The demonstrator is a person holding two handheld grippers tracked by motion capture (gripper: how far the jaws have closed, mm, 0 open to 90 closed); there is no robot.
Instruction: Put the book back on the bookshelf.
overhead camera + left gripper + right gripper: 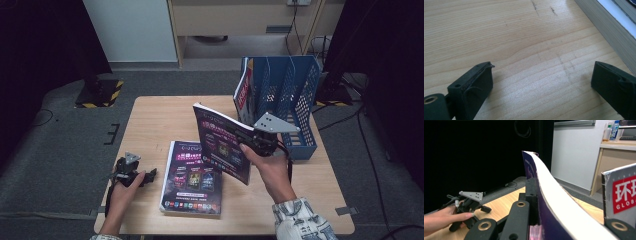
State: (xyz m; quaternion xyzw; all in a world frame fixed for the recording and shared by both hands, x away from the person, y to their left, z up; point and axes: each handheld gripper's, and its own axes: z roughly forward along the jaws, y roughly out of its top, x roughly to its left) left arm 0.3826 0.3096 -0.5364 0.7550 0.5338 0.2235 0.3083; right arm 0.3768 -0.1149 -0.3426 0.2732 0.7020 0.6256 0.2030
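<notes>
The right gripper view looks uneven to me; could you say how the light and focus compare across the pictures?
Right gripper view: black backdrop, the held magazine blurred up close. Left gripper view: bright, sharp table grain, soft jaw shadows. High view: lit table, dark edges.

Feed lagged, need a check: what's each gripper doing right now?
Left gripper: open, holding nothing, low over the light wooden table.
Right gripper: closed on the raised purple-covered magazine.
</notes>
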